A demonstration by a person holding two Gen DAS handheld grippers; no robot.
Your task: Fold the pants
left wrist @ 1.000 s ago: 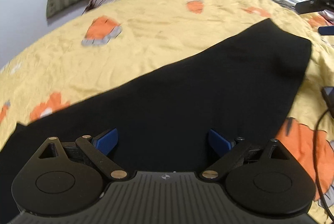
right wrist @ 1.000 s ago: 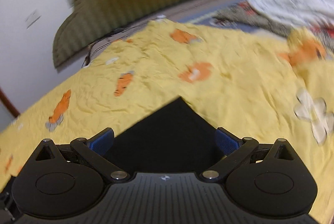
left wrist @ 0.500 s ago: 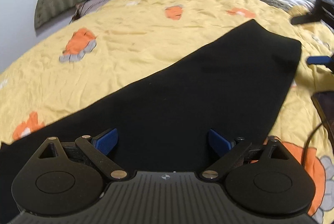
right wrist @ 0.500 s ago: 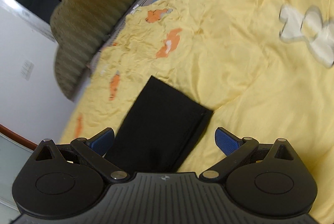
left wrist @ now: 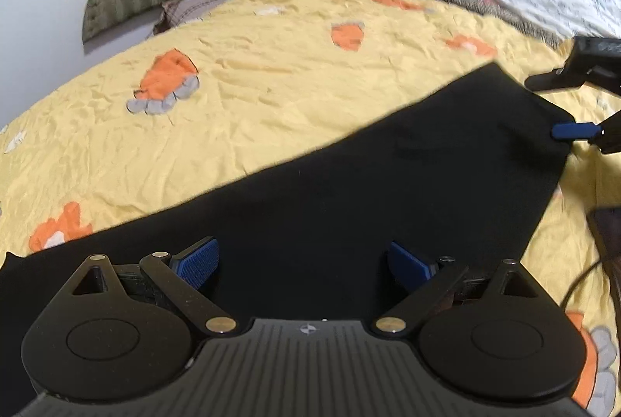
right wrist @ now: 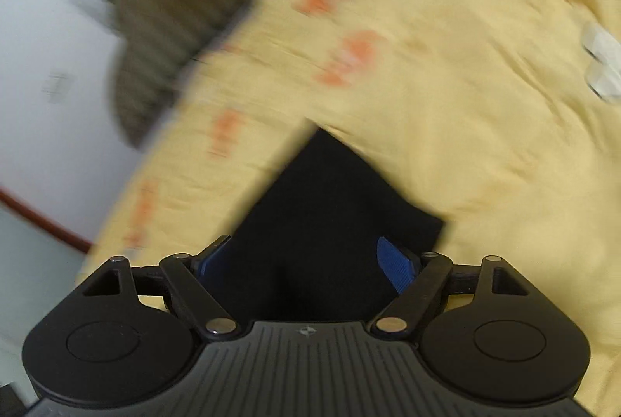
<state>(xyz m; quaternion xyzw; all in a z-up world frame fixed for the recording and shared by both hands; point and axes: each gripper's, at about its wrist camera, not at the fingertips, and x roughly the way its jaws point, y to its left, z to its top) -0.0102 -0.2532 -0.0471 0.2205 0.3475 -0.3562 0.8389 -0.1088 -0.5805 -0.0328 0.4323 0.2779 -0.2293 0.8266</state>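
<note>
**Right gripper swings in on the end of the pants**

The black pants [left wrist: 388,207] lie flat as a long band across the yellow bedspread [left wrist: 271,98], running from the near left of the left wrist view to a squared end at the far right. Compared with 0.5 s ago, the right gripper [right wrist: 306,265] has turned and come closer to that end: then the cloth showed as a slanted strip ahead of its fingers, now the dark corner fills the gap between them and the whole right wrist view is smeared by motion. From the left wrist view one blue pad [left wrist: 574,131] of the right gripper has come right up to the edge of the far end, where earlier it sat clear of the cloth.

Both sets of jaws stand wide apart. The left gripper [left wrist: 304,261] hovers low over the middle of the pants with nothing between its fingers; the right one has cloth in the gap but has not closed on it.

This reads as the approach to a grasp: the right side looks about to pinch the end so it can be carried over for a fold. The left has barely shifted and seems to be waiting; no fold of this length has begun
</note>
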